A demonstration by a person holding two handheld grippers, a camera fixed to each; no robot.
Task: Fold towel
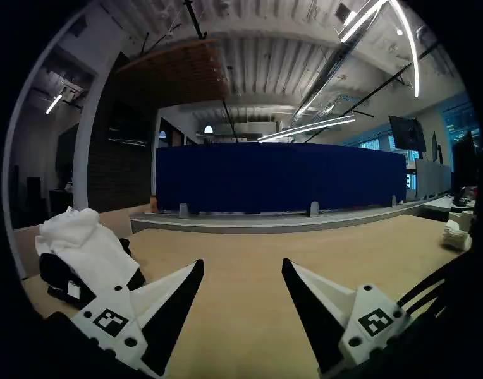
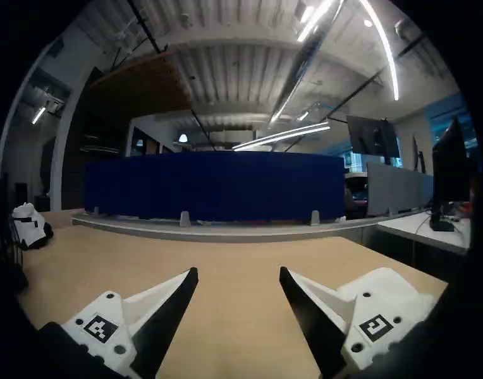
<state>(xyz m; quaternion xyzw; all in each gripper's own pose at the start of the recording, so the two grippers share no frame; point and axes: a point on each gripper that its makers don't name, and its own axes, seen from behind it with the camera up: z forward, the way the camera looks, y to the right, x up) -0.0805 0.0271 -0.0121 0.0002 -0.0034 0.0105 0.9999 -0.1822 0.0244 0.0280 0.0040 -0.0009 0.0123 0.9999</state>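
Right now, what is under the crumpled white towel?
A black object sits under the white towel, on the wooden table. The towel covers its top, so what it is cannot be told.

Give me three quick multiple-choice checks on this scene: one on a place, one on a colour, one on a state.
1. Where is the white towel in the left gripper view?
A) left of the left gripper
B) between its fingers
C) at the far right

2. What colour is the partition behind the table?
A) red
B) dark blue
C) green

3. How is the right gripper?
A) shut on the towel
B) shut, empty
C) open, empty

Answers:
1 A, it lies bunched near the table's left edge.
2 B, the panel is dark blue.
3 C, its fingers stand apart over bare tabletop.
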